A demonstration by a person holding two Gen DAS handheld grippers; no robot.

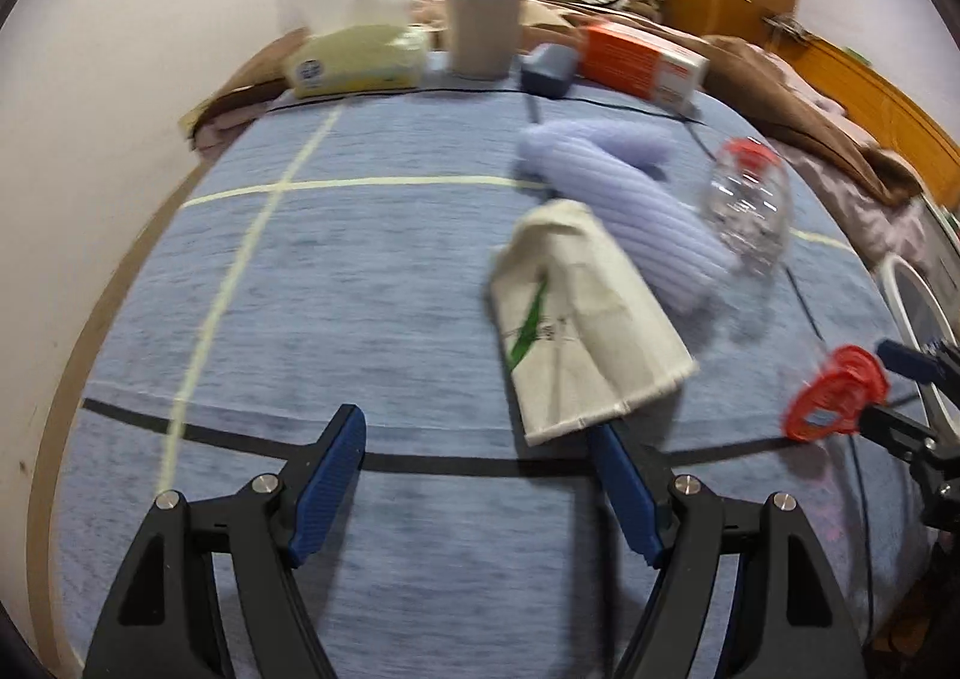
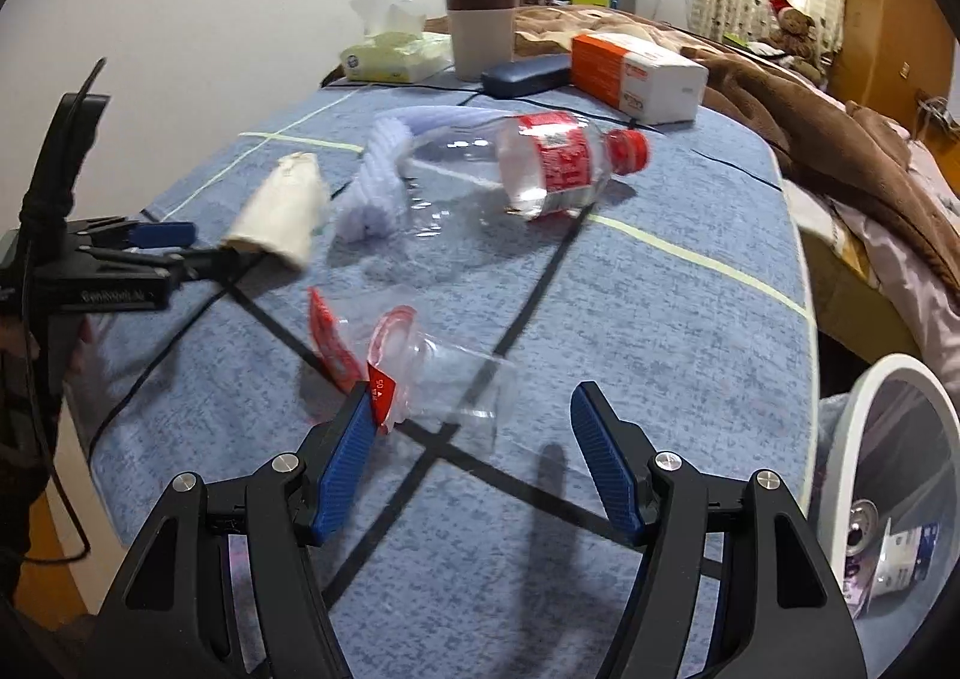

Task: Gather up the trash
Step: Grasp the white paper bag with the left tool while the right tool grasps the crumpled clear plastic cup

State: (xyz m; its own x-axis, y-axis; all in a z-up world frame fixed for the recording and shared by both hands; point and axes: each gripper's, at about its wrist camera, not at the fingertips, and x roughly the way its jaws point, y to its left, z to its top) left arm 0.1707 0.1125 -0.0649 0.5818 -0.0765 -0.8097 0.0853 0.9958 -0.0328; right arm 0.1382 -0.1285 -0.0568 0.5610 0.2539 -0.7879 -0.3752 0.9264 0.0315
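The crumpled clear plastic cup [image 2: 438, 373] with red label lay sideways on the blue surface [image 2: 660, 331], between the right gripper's [image 2: 474, 439] released jaws; left gripper [image 1: 480, 475] likewise spread

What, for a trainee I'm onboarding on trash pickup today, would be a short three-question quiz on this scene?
1. True or false: the water bottle with the red cap stands upright on the blue cloth.
2. Which thing lies closest ahead of the left gripper, whose jaws are open? A) the paper bag B) the tissue pack C) the orange box
3. Fill in: the white bin beside the table already holds a metal ____.

Key: 1 false, it lies on its side. 2 A. 3 can.
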